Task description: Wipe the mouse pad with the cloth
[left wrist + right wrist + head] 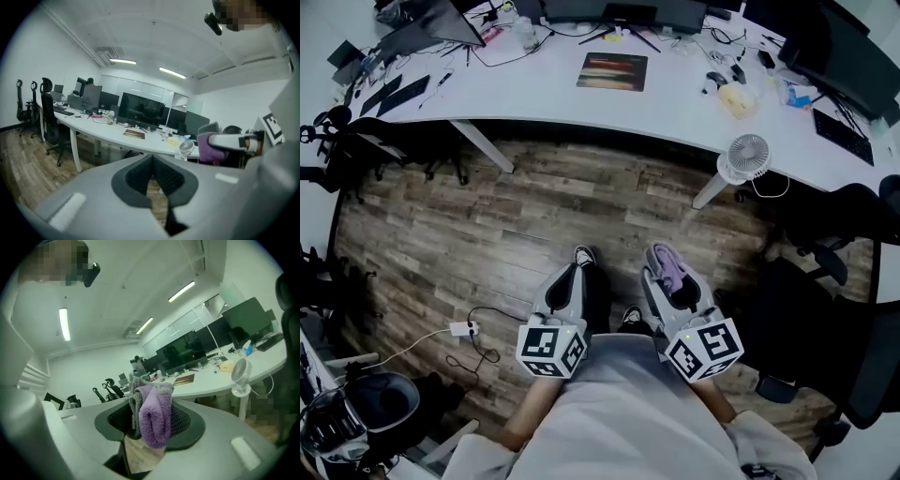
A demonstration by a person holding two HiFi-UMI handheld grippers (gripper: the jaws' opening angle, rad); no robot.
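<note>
The dark mouse pad with coloured stripes lies on the white desk far ahead, also seen as a small dark mouse pad and mouse pad in the gripper views. My right gripper is held low over the floor, shut on a folded purple and grey cloth, the same cloth showing in the head view. The left gripper hangs beside it with its jaws closed together and nothing between them.
A small white fan stands by the desk's near edge. Monitors, cables and a keyboard crowd the desk. Black office chairs stand at the right. A power strip and cable lie on the wood floor at my left.
</note>
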